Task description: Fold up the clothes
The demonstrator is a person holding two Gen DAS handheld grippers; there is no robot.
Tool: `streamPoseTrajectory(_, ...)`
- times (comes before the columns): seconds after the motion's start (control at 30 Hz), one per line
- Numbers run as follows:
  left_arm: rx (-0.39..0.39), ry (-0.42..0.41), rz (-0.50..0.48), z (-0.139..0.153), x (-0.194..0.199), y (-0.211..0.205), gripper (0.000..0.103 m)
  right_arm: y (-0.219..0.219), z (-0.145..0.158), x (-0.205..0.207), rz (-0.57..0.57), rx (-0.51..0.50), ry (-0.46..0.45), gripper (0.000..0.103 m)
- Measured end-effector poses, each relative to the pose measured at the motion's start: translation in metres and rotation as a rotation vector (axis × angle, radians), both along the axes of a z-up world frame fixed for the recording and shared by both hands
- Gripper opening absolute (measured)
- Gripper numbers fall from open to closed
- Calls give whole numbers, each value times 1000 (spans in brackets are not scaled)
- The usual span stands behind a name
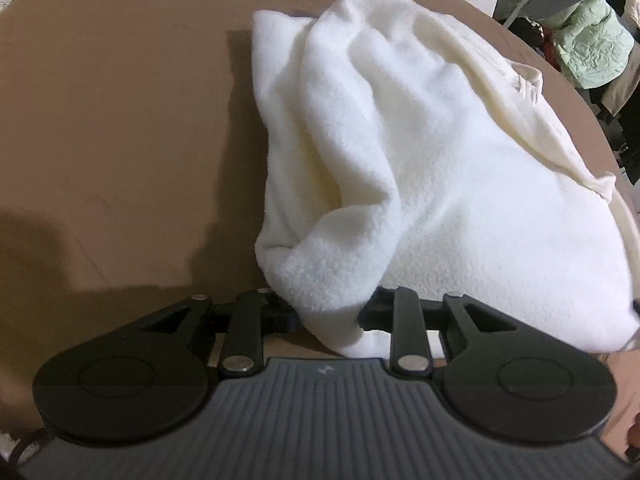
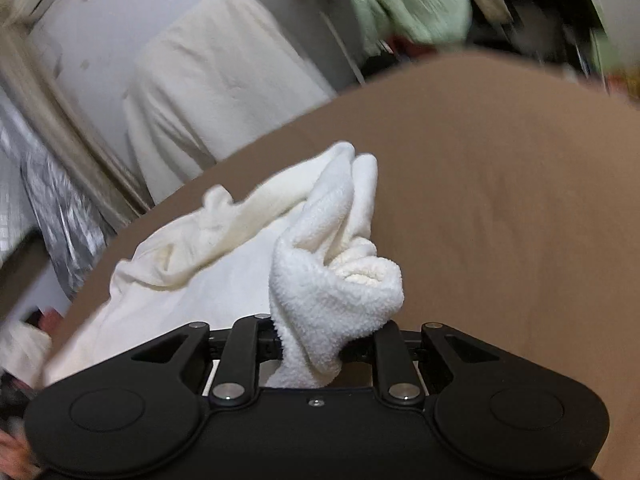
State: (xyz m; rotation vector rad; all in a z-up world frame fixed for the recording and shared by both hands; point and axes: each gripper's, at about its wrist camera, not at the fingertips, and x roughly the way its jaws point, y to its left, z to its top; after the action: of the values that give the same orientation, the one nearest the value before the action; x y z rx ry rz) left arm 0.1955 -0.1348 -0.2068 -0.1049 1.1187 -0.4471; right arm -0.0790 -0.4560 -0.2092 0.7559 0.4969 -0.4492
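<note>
A white fleece garment (image 1: 420, 160) lies bunched on the brown table (image 1: 120, 140), spreading to the table's right edge. My left gripper (image 1: 326, 314) is shut on a lower corner of it, fleece bulging out between the jaws. In the right wrist view the same white fleece garment (image 2: 332, 272) is pinched in my right gripper (image 2: 312, 344), which is shut on a rolled fold of it. The rest of the cloth trails left and back over the table (image 2: 500, 200). The fingertips of both grippers are hidden by the fleece.
A pale green jacket (image 1: 588, 44) and dark clutter sit beyond the table's far right edge. In the right wrist view a cream-covered piece of furniture (image 2: 224, 84) and a silvery foil panel (image 2: 60, 208) stand past the table's left edge.
</note>
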Motion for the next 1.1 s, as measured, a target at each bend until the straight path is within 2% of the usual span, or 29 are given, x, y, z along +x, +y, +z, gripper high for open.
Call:
streamPoseTrajectory(0.07,34,-17,-14,9,-2,3,34,-5,-18,-13,-29,43,11,31)
streamPoseTrajectory(0.13,78,-42,-23,17,-7,8,43,-2,-17,-15,-50,-1,34,48)
streamPoseTrajectory(0.17,104,-62,-19,20,-11,12,45,0,-13,-14,-58,-42,55,51)
streamPoseTrajectory(0.23,160,-110,-8,28,-20,20,47,5,-3,-12,-46,-140,94,52)
streamPoseTrajectory(0.3,178,-134,7,39,-23,27,48,11,6,-20,-63,-254,142,51)
streamPoseTrajectory(0.37,168,-113,32,51,-23,34,47,14,12,-24,-122,-371,221,51)
streamPoseTrajectory(0.4,164,-102,44,57,-24,37,44,12,14,-24,-140,-408,254,50)
streamPoseTrajectory(0.43,149,-82,46,61,-22,37,42,7,18,-23,-152,-432,286,42)
streamPoseTrajectory(0.47,115,-71,24,67,-25,39,42,0,24,-23,-154,-437,283,42)
streamPoseTrajectory(0.53,60,-109,-37,83,-35,42,45,-15,42,-23,-130,-418,224,42)
streamPoseTrajectory(0.6,76,-176,-57,92,-32,38,45,-29,61,-16,-57,-379,153,42)
streamPoseTrajectory(0.63,89,-230,-64,94,-26,32,46,-36,69,-7,-3,-361,130,46)
streamPoseTrajectory(0.73,105,-366,-66,87,9,11,47,-51,78,33,153,-334,119,53)
streamPoseTrajectory(0.8,114,-399,-57,75,44,-10,48,-56,72,65,232,-394,163,65)
streamPoseTrajectory(0.87,123,-380,-86,59,80,-31,52,-64,62,94,287,-458,234,67)
streamPoseTrajectory(0.9,116,-348,-118,52,94,-40,57,-68,55,106,290,-488,288,67)
streamPoseTrajectory(1.0,73,-299,-193,36,118,-54,58,-95,33,134,325,-437,393,67)
streamPoseTrajectory(1.1,96,-357,-181,27,132,-61,71,-111,23,139,335,-369,343,66)
